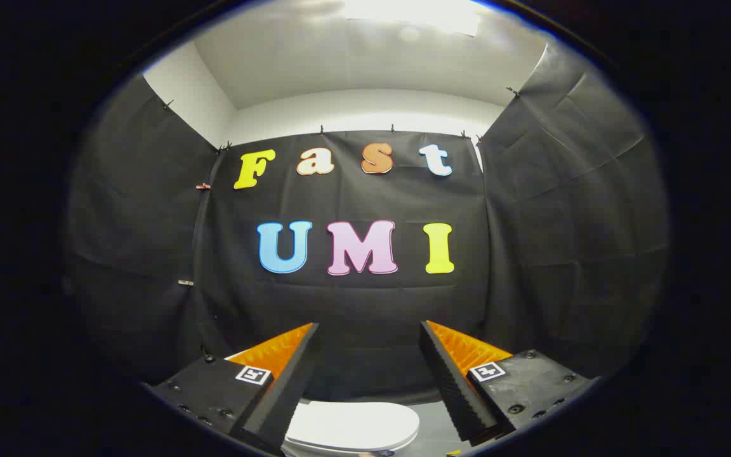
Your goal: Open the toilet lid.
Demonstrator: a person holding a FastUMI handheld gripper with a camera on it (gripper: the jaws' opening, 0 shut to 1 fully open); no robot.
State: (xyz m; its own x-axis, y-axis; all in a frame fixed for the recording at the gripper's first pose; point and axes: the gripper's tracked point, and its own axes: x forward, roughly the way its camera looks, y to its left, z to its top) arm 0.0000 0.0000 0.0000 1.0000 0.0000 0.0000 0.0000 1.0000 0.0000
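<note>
The fingers (368, 381) stood wide apart, gripping nothing. The white lid (356, 425) lay closed, low between them and below their tips, untouched.

- There was one white, smooth, closed toilet lid (354, 424), low and near, between the fingers' bases.
- There was one gripper (368, 333), its jaws spread wide with nothing between them.
- It had two black ribbed fingers (289, 387) with orange sides, one left and one right.
- Each carried one square black-and-white marker, two in all (254, 374).
</note>
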